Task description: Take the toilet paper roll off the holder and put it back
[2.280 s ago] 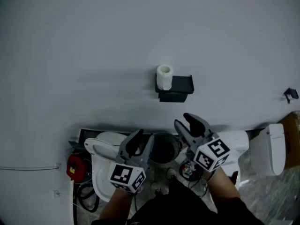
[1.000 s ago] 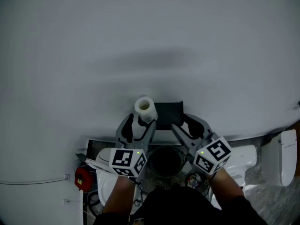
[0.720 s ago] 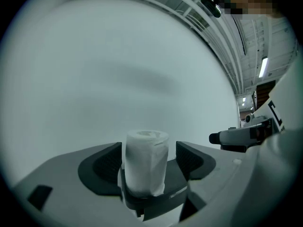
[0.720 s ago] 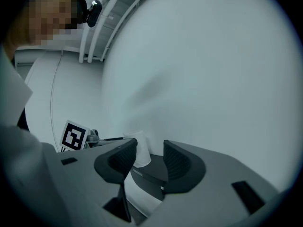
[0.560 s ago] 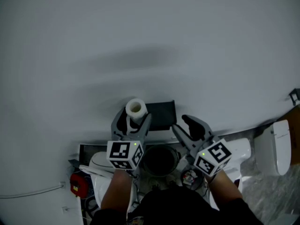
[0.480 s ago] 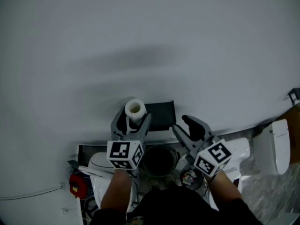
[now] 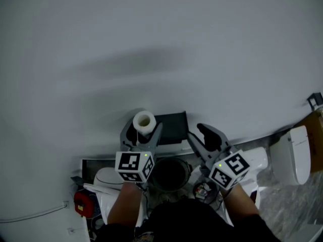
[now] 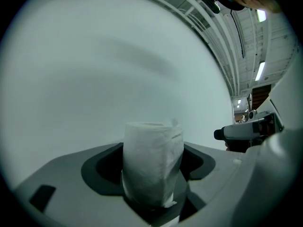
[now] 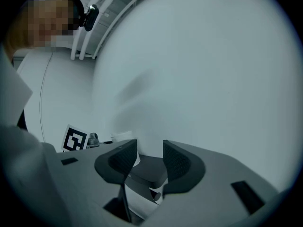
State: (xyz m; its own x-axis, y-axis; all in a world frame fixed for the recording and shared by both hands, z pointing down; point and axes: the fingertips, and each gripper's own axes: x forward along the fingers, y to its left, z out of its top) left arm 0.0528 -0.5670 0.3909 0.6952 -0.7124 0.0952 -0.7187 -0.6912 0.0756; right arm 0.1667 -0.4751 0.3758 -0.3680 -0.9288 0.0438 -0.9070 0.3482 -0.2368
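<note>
A white toilet paper roll [image 7: 144, 122] stands upright at the left end of a black wall holder [image 7: 171, 127]. My left gripper [image 7: 142, 130] is shut on the roll, one jaw on each side. In the left gripper view the roll [image 8: 152, 162] fills the gap between the jaws and hides the holder behind it. My right gripper [image 7: 199, 133] is open and holds nothing, just right of the holder. In the right gripper view the holder's black shelf [image 9: 144, 169] shows between that gripper's [image 9: 149, 152] jaws, with a sliver of the roll [image 9: 134, 156] at the left.
A plain white wall [image 7: 161, 44] fills most of the view. Below the holder are a black bin [image 7: 170, 173], a white toilet [image 7: 107, 178] at the left with a red object [image 7: 83, 203] beside it, and another white toilet [image 7: 292, 153] at the right.
Both grippers came up from near the bin to the holder, and the left one took the roll between its jaws. Over the last half second almost nothing moved.
</note>
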